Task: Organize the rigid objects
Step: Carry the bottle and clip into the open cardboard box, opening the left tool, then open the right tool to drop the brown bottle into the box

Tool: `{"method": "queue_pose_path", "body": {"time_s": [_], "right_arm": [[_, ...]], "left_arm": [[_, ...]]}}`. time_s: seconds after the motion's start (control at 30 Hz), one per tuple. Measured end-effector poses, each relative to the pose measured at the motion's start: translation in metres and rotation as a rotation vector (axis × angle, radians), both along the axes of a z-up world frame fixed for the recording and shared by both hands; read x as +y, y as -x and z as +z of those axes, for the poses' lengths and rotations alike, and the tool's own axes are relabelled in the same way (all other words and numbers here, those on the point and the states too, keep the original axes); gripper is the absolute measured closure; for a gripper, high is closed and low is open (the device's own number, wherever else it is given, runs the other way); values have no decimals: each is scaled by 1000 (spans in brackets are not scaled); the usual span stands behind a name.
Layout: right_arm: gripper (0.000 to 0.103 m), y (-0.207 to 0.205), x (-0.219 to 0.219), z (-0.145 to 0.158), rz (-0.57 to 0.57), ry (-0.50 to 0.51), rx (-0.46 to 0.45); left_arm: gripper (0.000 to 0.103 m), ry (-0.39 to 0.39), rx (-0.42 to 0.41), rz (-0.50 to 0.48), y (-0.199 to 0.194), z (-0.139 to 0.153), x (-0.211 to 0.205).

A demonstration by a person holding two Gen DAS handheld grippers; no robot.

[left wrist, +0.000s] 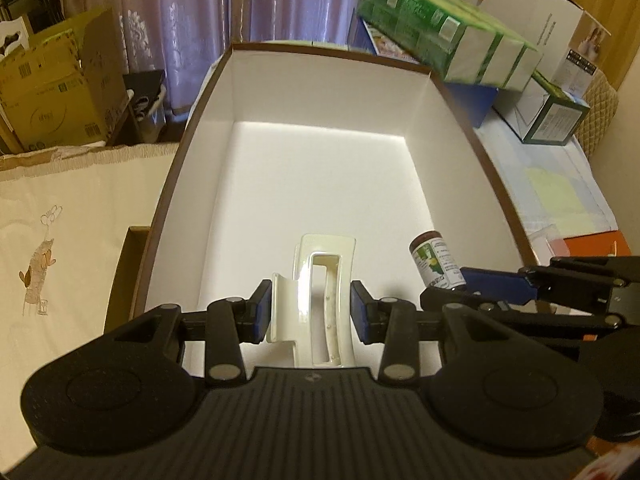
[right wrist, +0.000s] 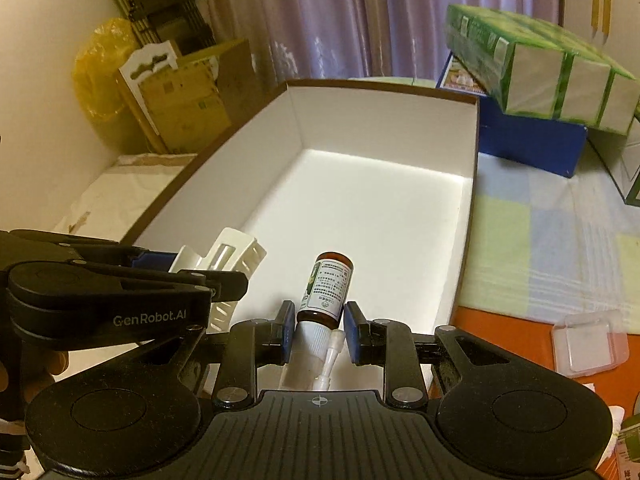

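Observation:
A big white box with a brown rim (left wrist: 404, 80) (right wrist: 476, 128) lies open below both grippers, its floor bare. My left gripper (left wrist: 310, 316) is shut on a cream hair claw clip (left wrist: 320, 280), held over the near end of the box. In the right wrist view the clip (right wrist: 224, 254) and the left gripper (right wrist: 188, 270) show at the left. My right gripper (right wrist: 316, 326) is shut on a small brown spray bottle (right wrist: 328, 288) with a white and green label, gripped at its white neck. The bottle (left wrist: 436, 260) also appears at the right of the left wrist view, in the right gripper (left wrist: 460, 280).
Green tissue-box packs (left wrist: 448, 36) (right wrist: 540, 76) rest on a blue box (right wrist: 532, 140) behind the white box. A clear plastic lid (right wrist: 588, 344) lies on the orange surface at the right. Cardboard boxes (left wrist: 60, 80) stand at the left by the curtain. A checked cloth (right wrist: 540, 240) covers the table.

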State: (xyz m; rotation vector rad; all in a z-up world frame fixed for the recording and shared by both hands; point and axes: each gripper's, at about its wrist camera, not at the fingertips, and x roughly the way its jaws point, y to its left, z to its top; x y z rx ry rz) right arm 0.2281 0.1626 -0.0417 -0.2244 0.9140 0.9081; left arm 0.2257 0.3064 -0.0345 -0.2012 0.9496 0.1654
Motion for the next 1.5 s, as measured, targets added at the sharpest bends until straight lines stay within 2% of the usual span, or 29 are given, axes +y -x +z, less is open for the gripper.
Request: {"method": "queue_pose_path", "body": {"time_s": [0.67,0.97,1.3,1.5], "right_arm": [[78,0,10,3,7,2,7],[76,4,-16,25,-8,-93,15],[60,10,-68,49,-61,-182,-1],[51,16,-104,58,-91,-207,-23]], "left_arm": [[62,0,-4,-1,3,7,8],[62,11,-57,-18,19,30,-7],[61,41,-109,-80,40,52,-45],[61,60,-116,-133,49,56,-76]]}}
